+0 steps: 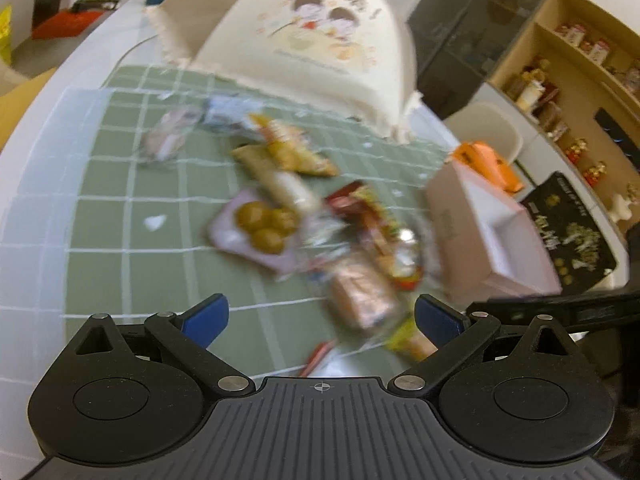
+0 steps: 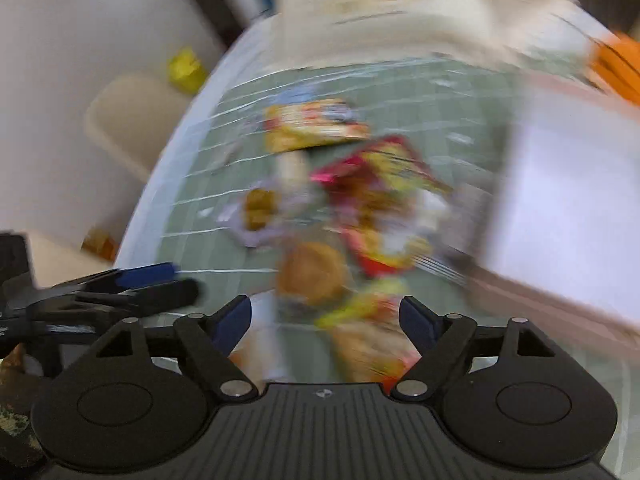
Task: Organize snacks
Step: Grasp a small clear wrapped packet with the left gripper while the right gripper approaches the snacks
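Observation:
Several snack packets lie in a loose pile on a green checked mat (image 1: pixel 104 208). A pink packet with round green snacks (image 1: pixel 262 224) lies mid-mat, a clear-wrapped brown cake (image 1: pixel 362 296) sits near my left gripper (image 1: pixel 320 318), and yellow packets (image 1: pixel 294 148) lie farther back. An open pink box (image 1: pixel 492 240) stands to the right. My left gripper is open and empty above the mat's near part. In the blurred right wrist view, my right gripper (image 2: pixel 326 320) is open and empty over the brown cake (image 2: pixel 314 272) and a red-yellow packet (image 2: pixel 380 184); the pink box (image 2: pixel 568 216) is at right.
A cream cloth bag with a cartoon print (image 1: pixel 320 36) stands behind the mat. An orange box (image 1: pixel 488 160) and a black box (image 1: pixel 568 232) sit beyond the pink box. Shelves (image 1: pixel 580 80) stand at far right. The left gripper (image 2: pixel 132 284) shows at left in the right wrist view.

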A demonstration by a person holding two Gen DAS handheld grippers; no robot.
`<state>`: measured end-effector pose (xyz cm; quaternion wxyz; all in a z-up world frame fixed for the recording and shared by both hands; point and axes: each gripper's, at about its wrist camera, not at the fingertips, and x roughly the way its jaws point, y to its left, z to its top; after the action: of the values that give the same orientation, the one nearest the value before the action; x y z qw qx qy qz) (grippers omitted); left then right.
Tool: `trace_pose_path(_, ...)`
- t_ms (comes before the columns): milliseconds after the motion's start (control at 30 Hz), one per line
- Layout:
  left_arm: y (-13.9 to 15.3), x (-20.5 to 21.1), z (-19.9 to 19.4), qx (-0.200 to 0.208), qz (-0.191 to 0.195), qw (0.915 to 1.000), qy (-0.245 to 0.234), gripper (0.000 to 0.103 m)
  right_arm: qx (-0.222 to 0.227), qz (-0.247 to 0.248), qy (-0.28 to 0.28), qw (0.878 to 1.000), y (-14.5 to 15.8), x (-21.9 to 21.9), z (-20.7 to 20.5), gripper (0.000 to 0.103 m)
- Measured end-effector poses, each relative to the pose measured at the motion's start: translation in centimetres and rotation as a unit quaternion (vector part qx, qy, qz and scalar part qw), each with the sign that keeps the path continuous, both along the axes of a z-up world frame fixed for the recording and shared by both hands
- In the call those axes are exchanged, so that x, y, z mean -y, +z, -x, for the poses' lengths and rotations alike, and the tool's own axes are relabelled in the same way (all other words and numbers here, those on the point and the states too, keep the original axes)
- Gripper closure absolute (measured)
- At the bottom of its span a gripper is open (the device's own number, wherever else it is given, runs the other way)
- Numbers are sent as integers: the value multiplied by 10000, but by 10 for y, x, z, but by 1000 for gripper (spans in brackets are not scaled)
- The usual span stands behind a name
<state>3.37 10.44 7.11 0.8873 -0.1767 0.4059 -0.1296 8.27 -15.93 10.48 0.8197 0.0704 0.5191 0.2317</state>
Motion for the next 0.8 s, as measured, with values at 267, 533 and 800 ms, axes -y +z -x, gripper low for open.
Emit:
trace_pose_path(267,33,85,-77,457,-311,9945,-886,0,297,727,-746,9941,-28,40,0,21)
trace_pose_path(533,-17,167,-197,209,-1211,9715,-2028,79,407,911,-767,9920,-38,36,43,21)
trace_pose_path(800,-37,161,-151,169,-1254,9381,-3224,85,806,1029,-504,9901,-32,43,48,22)
